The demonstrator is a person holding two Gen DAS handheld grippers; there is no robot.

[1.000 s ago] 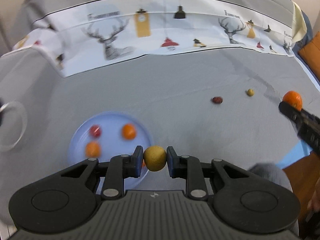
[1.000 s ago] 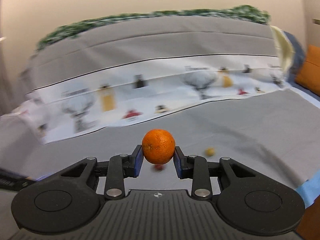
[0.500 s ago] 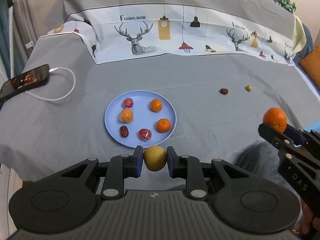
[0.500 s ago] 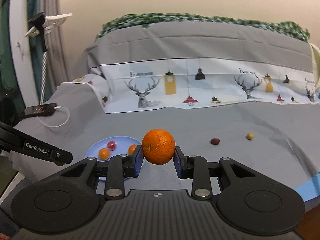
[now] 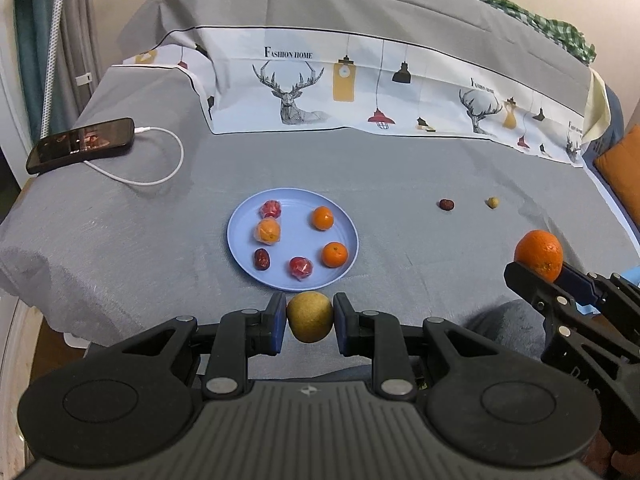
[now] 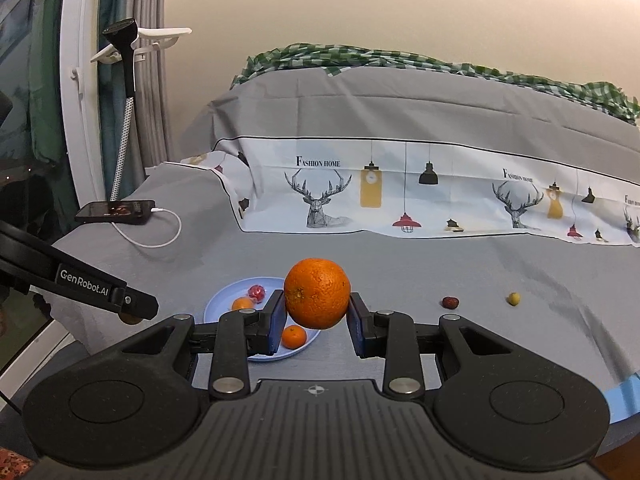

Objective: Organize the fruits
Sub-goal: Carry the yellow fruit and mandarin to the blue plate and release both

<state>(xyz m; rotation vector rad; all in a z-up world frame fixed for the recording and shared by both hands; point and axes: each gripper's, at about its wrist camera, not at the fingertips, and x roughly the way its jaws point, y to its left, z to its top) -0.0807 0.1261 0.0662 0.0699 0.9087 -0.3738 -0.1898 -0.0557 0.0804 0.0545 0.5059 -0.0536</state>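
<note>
My left gripper (image 5: 310,316) is shut on a yellow-brown round fruit (image 5: 310,317), held just short of the near rim of the light blue plate (image 5: 292,236). The plate lies on the grey bedsheet and carries several small fruits, orange, red and dark. My right gripper (image 6: 317,316) is shut on a large orange (image 6: 317,299), raised above the sheet to the right of the plate; the same orange (image 5: 539,255) shows at the right of the left wrist view. A dark red fruit (image 5: 446,204) and a small yellow fruit (image 5: 493,202) lie loose further right.
A phone (image 5: 80,145) with a white cable (image 5: 160,168) lies at the far left of the bed. A printed pillowcase (image 5: 360,92) runs along the back under a grey duvet. An orange cushion (image 5: 622,168) sits at the right edge.
Both grippers have pulled back from the bed and risen, each keeping its fruit. The plate has gone from right under the left gripper to further ahead, and the whole bed now shows.
</note>
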